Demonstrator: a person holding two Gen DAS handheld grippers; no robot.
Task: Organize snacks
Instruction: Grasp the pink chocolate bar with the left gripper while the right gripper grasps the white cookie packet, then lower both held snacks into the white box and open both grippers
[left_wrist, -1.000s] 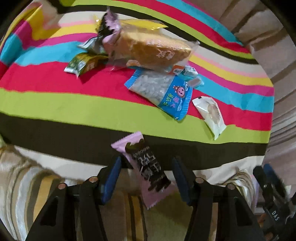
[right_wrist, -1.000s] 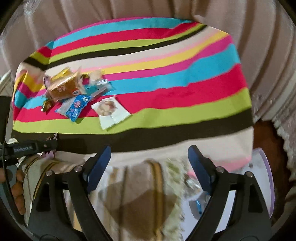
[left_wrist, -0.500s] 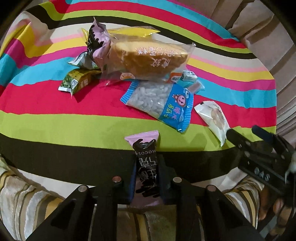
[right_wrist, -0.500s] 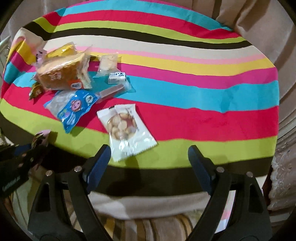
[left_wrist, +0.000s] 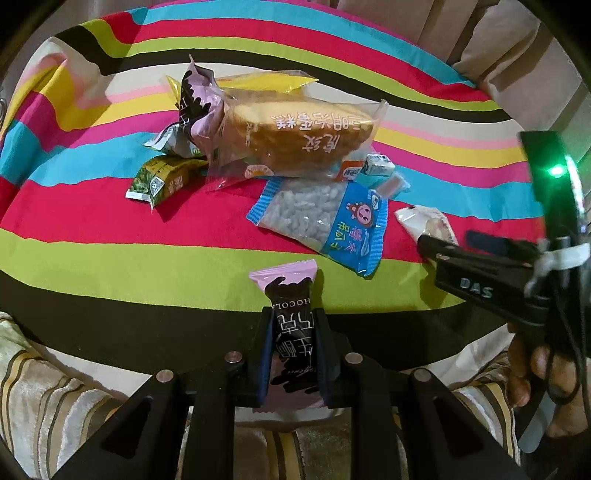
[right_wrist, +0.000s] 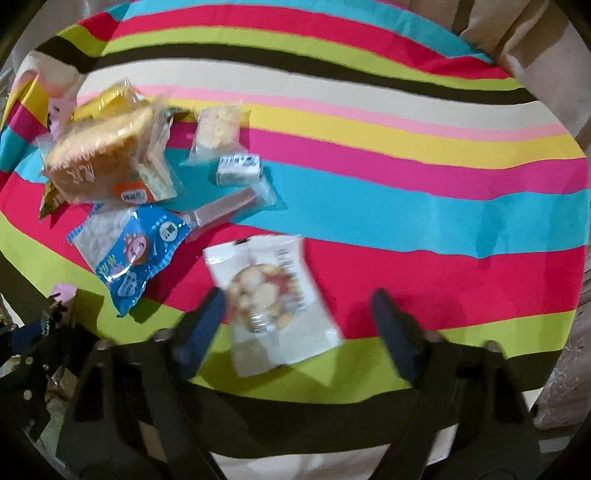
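left gripper (left_wrist: 291, 332): clamped on pink chocolate bar (left_wrist: 291, 325)
right gripper (right_wrist: 295, 317): closing, white cookie packet (right_wrist: 273, 299) between jaws, untouched

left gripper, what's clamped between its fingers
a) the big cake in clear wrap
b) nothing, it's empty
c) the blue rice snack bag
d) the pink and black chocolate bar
d, the left gripper is shut on the chocolate bar, whose pink end sticks out past the fingertips, while the blue bag and the cake lie apart on the striped cloth.
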